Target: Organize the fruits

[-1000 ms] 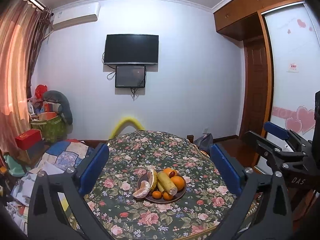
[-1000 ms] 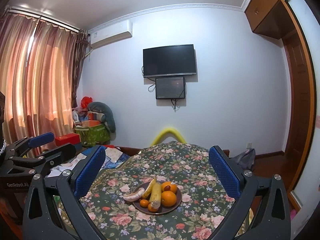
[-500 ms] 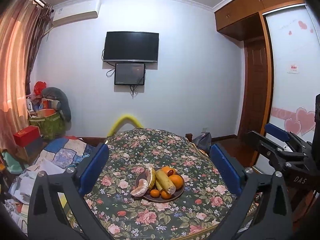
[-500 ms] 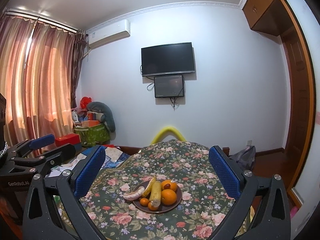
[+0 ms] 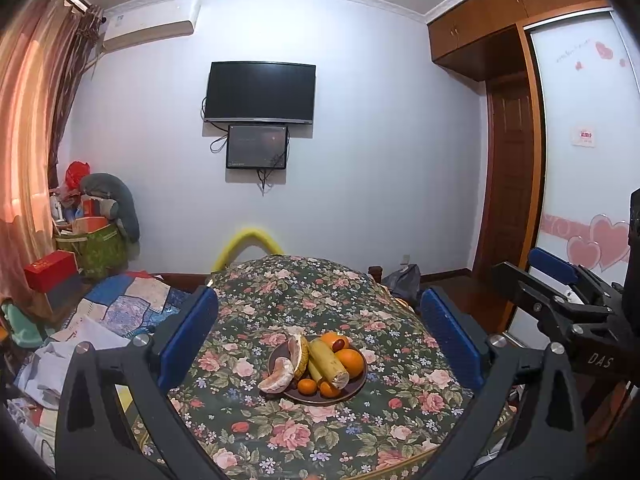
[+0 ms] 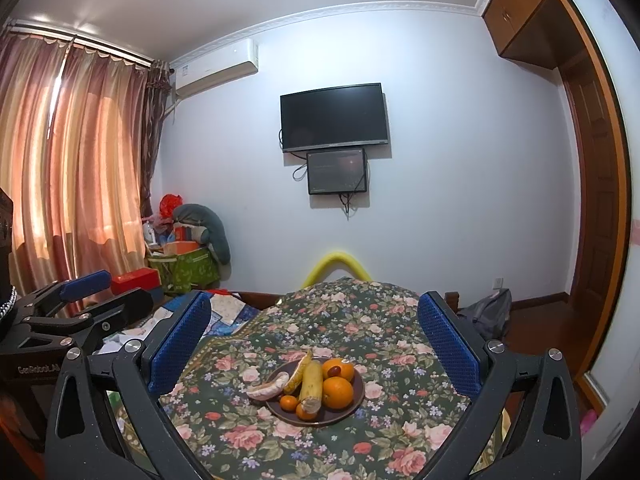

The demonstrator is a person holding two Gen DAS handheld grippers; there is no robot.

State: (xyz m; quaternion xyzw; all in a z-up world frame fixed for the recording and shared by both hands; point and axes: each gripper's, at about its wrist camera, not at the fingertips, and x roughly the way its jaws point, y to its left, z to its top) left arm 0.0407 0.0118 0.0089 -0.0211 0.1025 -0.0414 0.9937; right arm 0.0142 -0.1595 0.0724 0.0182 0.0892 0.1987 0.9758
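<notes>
The plate (image 6: 358, 396) lies largely hidden under piled fruit; the tabletop (image 5: 280, 432) runs off the bottom edge.

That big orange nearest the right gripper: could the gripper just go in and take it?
Probably yes: the right gripper is open, the orange sits uncovered at the plate's right edge, though the banana lies close beside it.
</notes>
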